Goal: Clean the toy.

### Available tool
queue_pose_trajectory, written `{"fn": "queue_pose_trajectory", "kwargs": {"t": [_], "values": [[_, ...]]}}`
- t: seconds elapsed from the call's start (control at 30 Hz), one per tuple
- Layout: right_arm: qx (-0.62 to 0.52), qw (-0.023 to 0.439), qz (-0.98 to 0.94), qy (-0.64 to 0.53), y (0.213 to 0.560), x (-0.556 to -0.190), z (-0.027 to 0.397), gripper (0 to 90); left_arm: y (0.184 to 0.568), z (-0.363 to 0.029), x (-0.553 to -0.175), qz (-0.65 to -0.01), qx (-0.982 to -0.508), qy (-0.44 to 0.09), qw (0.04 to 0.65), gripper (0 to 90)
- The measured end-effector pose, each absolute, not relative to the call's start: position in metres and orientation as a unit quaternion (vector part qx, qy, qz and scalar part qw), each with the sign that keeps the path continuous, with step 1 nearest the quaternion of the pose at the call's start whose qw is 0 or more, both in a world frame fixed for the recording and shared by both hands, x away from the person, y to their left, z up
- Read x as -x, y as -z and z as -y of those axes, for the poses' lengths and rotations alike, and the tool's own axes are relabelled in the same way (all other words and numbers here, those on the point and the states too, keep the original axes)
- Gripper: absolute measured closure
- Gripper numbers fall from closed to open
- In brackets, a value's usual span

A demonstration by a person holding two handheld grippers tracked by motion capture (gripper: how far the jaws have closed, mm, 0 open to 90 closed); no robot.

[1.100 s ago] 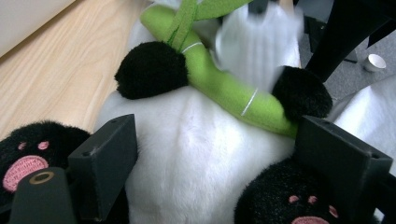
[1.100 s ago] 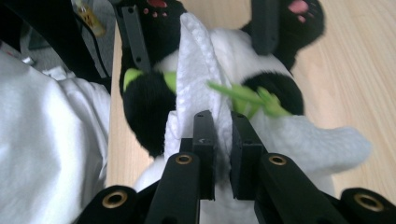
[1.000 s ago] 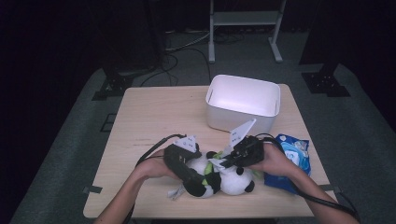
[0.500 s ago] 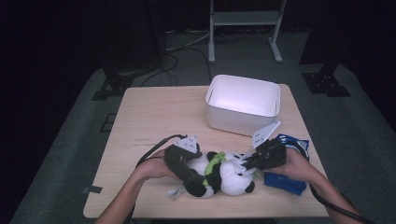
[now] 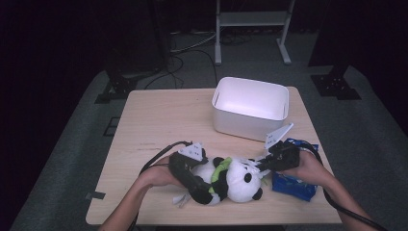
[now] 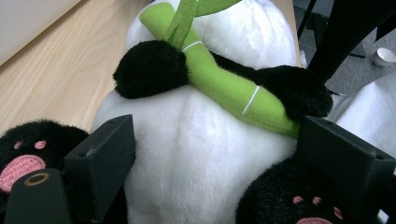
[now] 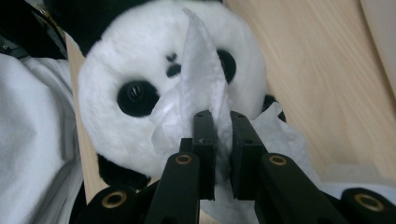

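My table (image 5: 159, 120) carries a white bin (image 5: 250, 107) at its far right, and near the front edge lies the plush panda (image 5: 231, 180) on its back, head toward my right hand, a green bamboo stalk (image 6: 224, 81) hugged between its black paws. My left forearm comes in low from the front and my left gripper (image 5: 192, 178) reaches across the panda's belly, its jaws spread wide on either side of the white body and pressing its flanks. My right hand lies over a blue packet (image 5: 293, 185) at the table's right edge, and my right gripper (image 7: 220, 123) points level at the panda's face, jaws narrowed onto a thin white tissue (image 7: 198, 88) that stands up before its nose.
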State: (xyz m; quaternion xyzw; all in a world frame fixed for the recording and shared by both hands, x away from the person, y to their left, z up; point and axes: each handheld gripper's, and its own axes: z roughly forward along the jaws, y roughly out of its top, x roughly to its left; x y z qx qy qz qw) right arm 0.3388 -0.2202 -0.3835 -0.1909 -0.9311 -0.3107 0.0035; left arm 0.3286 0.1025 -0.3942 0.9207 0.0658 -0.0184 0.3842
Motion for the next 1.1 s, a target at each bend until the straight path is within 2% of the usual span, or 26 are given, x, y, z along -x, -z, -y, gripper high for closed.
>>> {"fn": "queue_pose_trajectory", "kwargs": {"t": [0.2, 0.47, 0.73, 1.1], "values": [[0.183, 0.008, 0.918, 0.351, 0.373, -0.341, 0.215, 81.6, 0.395, -0.102, -0.327, -0.063, -0.92, 0.017, 0.387, 10.4], [0.117, 0.016, 0.922, 0.368, 0.354, -0.34, 0.159, 81.6, 0.395, -0.101, -0.324, -0.062, -0.921, 0.015, 0.384, 10.2], [0.068, 0.036, 0.935, 0.346, 0.359, -0.337, 0.108, 81.6, 0.395, -0.103, -0.323, -0.067, -0.919, 0.008, 0.389, 8.9], [0.017, 0.023, 0.95, 0.31, 0.361, -0.33, 0.058, 81.5, 0.393, -0.106, -0.321, -0.076, -0.915, 0.003, 0.397, 5.7]]}}
